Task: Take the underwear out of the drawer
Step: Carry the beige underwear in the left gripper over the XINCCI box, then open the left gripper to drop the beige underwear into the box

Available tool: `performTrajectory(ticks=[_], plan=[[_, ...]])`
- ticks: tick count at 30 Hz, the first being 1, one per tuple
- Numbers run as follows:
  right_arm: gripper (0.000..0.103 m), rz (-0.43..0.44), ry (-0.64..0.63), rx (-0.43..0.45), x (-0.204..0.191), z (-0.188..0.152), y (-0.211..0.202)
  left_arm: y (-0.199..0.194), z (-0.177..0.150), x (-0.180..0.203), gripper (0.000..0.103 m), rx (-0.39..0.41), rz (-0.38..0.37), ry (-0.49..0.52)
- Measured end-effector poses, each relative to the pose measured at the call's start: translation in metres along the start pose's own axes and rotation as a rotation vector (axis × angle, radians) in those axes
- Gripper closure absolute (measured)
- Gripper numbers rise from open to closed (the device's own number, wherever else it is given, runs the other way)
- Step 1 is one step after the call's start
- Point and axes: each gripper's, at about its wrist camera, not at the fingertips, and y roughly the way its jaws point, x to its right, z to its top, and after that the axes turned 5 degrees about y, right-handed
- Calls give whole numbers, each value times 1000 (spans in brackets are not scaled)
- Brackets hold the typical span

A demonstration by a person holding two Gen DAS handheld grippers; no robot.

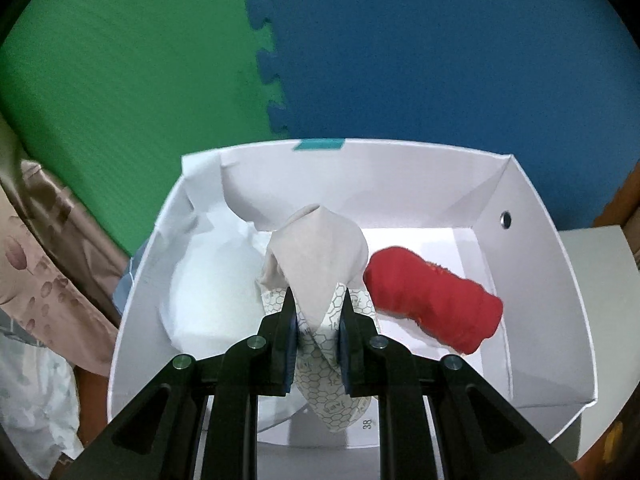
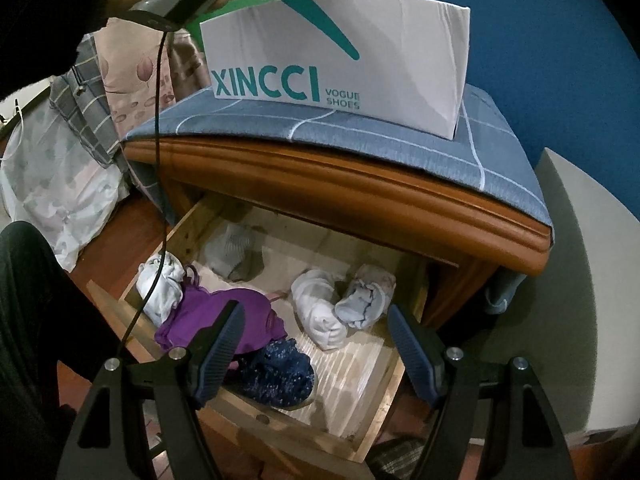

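Note:
In the left wrist view my left gripper (image 1: pixel 318 300) is shut on a beige piece of underwear (image 1: pixel 320 248) with a honeycomb-print lining, held over the open white shoe box (image 1: pixel 532 240). A rolled red garment (image 1: pixel 432 312) lies on the box floor to the right, and white tissue paper (image 1: pixel 208 288) fills its left side. In the right wrist view my right gripper (image 2: pixel 316 320) is open above the pulled-out wooden drawer (image 2: pixel 360 392). Below it lie a purple garment (image 2: pixel 224 320), a dark blue speckled one (image 2: pixel 280 376), and white rolled pieces (image 2: pixel 320 312).
The shoe box (image 2: pixel 400 56) stands on a blue checked cloth (image 2: pixel 360 132) on top of the wooden cabinet (image 2: pixel 320 188). Green and blue foam mats (image 1: pixel 160 60) cover the wall behind. Folded fabrics and a plastic bag (image 2: pixel 60 184) lie at the left. A black cable (image 2: pixel 158 160) hangs over the drawer.

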Motion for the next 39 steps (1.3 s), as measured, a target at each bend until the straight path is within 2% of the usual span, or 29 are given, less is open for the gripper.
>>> performTrajectory(ticks=[15,23,26,27,28,30,32,33,35,37,39], plan=[[27,3,5,-3,1,0,1,27,-2,11,88,-67,25,23],[27,0,0,-4,1,0,1,29,-3,15,87,-75,51,28],[27,-1,-4,-3,0,0,1,28,-3,17,77,-90,41,32],[27,-2,-5,-5,0,0,1,25,-3,15,69,-82,32,26],[27,-4,-4,-5,1,0,2,17,-5,13,59,-56,25,18],[27,-6,5,-7,3,0,2,-2,-10,9,59,4,-2,6],[27,-11,14,-8,5,0,3,-36,-20,4,59,105,-43,4],[27,-14,17,-9,6,0,3,-55,-28,1,56,157,-65,2],[27,-21,21,-12,8,-1,4,-100,-53,-8,40,277,-107,0],[27,-31,13,-16,6,-2,5,-143,-89,-17,20,397,-146,24],[27,-41,-7,-25,2,-3,8,-178,-133,-25,14,491,-145,99]])
